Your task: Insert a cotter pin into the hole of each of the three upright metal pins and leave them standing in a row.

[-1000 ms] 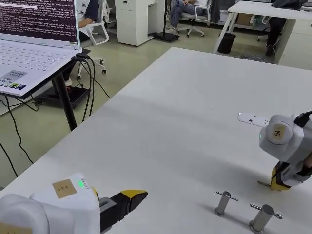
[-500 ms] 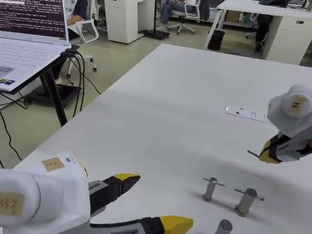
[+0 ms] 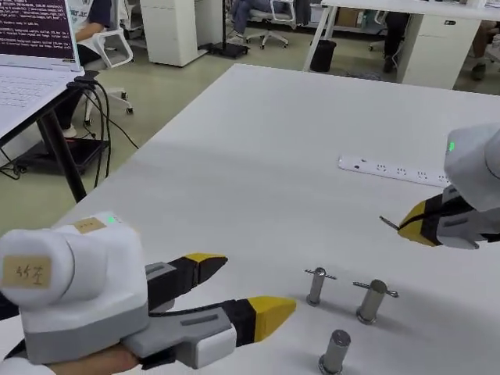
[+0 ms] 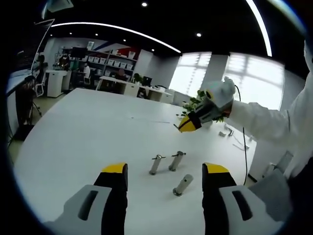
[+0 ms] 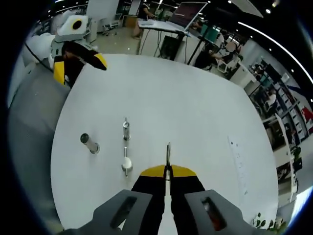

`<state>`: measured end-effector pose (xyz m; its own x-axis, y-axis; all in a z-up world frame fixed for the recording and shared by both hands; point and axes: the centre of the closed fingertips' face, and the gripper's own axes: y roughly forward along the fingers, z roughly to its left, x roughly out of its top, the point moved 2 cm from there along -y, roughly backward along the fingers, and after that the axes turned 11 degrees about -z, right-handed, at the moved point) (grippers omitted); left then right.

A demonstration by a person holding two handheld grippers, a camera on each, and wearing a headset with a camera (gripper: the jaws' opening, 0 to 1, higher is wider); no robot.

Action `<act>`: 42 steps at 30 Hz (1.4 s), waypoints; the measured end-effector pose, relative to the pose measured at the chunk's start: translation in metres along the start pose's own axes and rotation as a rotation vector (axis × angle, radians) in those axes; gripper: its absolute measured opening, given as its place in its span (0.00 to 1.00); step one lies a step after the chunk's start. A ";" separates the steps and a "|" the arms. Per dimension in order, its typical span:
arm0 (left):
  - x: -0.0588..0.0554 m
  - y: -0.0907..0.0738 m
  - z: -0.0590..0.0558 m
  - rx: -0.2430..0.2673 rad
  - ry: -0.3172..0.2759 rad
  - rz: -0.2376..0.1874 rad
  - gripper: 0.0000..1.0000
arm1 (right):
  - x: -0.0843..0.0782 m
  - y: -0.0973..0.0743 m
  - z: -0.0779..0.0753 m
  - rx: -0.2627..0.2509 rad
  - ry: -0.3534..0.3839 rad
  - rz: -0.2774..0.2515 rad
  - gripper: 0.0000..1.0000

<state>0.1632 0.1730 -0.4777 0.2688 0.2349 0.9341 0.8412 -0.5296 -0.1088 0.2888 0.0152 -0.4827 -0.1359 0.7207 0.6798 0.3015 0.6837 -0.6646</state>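
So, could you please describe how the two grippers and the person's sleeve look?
Both grippers have rounded white housings, grey bodies and black jaws with yellow tips. The left gripper carries tan handwritten stickers and a green light; the right gripper also shows a green light. The sleeve is white.

This is an open-plan office or lab workroom. In the head view a large white table (image 3: 258, 148) carries a power strip (image 3: 391, 169), and at the upper left a laptop (image 3: 35, 31) showing terminal text sits on a stand trailing cables (image 3: 105, 109). Along the top edge are rolling office chairs (image 3: 273, 14), a white cabinet (image 3: 176, 31) and more desks (image 3: 422, 31); the left gripper view adds a ceiling strip light (image 4: 122, 30), shelves (image 4: 98, 61) at left and big windows (image 4: 244, 73) at upper right.
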 end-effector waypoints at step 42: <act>-0.009 0.083 -0.058 -0.270 -0.127 0.114 0.21 | 0.022 -0.014 0.080 -0.220 -0.117 -0.178 0.00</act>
<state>0.2034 0.0799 -0.4750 0.4245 0.2526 0.8695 0.6519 -0.7517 -0.0999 0.2061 0.0303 -0.4837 -0.3092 0.6090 0.7304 0.4582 0.7684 -0.4468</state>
